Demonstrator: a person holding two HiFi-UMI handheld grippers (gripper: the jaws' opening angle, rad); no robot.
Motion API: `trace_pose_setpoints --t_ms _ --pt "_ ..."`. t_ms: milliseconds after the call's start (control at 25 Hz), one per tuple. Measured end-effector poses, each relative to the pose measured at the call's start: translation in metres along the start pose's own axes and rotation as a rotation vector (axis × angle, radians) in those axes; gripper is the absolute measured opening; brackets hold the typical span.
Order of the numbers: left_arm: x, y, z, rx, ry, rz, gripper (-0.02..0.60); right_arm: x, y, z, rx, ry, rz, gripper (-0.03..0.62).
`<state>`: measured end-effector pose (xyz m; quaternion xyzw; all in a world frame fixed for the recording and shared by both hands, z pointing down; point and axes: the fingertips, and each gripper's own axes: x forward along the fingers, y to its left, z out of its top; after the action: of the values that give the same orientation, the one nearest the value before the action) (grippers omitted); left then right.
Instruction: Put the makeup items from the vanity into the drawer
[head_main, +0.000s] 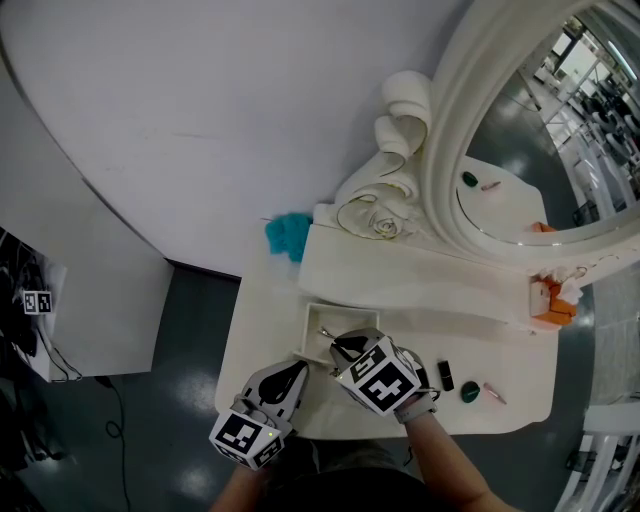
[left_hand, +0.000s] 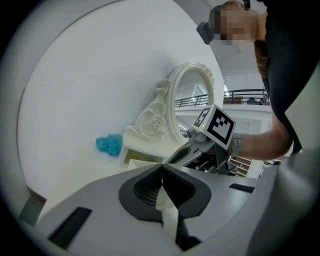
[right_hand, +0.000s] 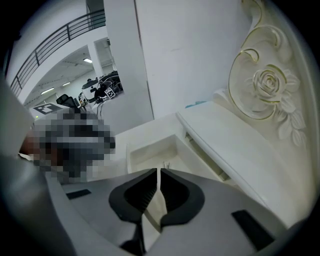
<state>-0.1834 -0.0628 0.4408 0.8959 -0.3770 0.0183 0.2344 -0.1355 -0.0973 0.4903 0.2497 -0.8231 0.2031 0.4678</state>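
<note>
I'm working a mock bedroom corner in a big hall: a carved mirror (right_hand: 265, 85) and white bench (right_hand: 235, 145) right of the right tongs (right_hand: 159, 172), a balcony railing (right_hand: 55, 37) far left.

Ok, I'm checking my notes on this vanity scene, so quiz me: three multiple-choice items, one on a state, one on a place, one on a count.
1. The drawer is: A open; B shut; C lifted out and set on the floor.
2. The teal fluffy thing is: A in the drawer; B by the wall, left of the mirror base; C hanging on the mirror's top.
3. Small items on the vanity top to the right of the right gripper: A one; B three; C six.

Answers: 1 A, the drawer's inside shows in front of the right gripper. 2 B, it sits at the vanity's back left against the wall. 3 B, a black tube, a green item and a pink stick.
</note>
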Motion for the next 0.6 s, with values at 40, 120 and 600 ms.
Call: trace_pose_setpoints --t_ms 40,120,600 --pt "0.000 0.000 -0.001 0.000 0.001 -0.001 0.014 -0.001 0.000 0.000 0.003 -0.007 -0.003 0.032" --pt "0.001 -0.002 -0.001 0.001 0.003 -0.005 0.014 -0.003 -0.001 0.000 0.000 -0.028 -0.016 0.032" --pt "0.021 -0.032 -0.010 0.039 0.058 -0.108 0.014 -0.031 -0.005 -0.013 0.050 -0.171 -0.058 0.021"
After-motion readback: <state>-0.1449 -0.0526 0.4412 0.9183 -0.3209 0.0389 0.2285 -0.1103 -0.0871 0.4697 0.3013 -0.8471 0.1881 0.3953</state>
